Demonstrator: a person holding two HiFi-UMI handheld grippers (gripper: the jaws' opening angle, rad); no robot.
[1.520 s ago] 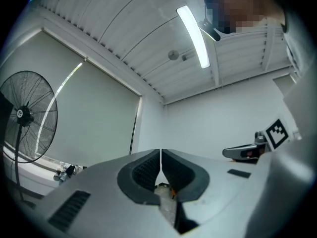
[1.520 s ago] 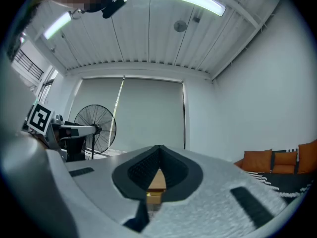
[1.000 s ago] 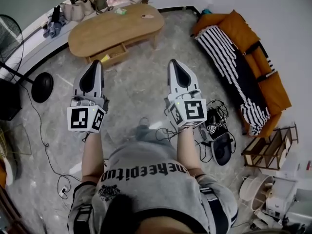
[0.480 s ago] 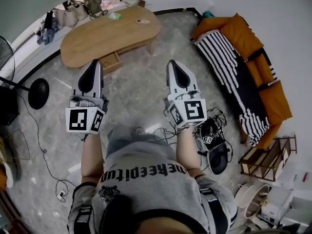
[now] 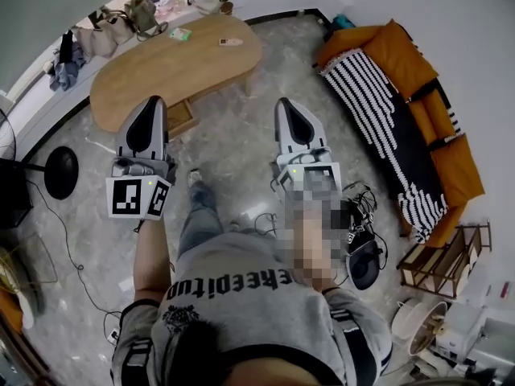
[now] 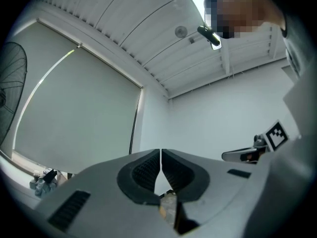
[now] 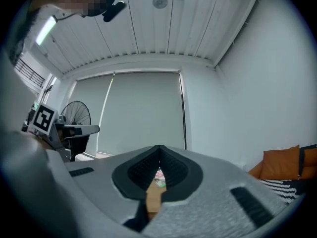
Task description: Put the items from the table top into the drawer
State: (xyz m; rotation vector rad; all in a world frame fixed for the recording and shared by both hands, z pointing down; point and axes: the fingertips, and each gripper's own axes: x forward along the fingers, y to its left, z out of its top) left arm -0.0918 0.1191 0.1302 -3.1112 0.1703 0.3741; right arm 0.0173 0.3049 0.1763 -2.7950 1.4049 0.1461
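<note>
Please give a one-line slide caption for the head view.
Head view: a person, holding the shut left gripper and shut right gripper, faces a wooden table with small items.

Wood, stone, cloth
Smooth wooden table (image 5: 161,75); glossy mottled stone floor (image 5: 241,143); orange cloth sofa (image 5: 459,159) with striped woven blanket (image 5: 386,111).

tan wooden table (image 5: 161,75), orange sofa (image 5: 463,163), black-and-white striped blanket (image 5: 378,111)
</note>
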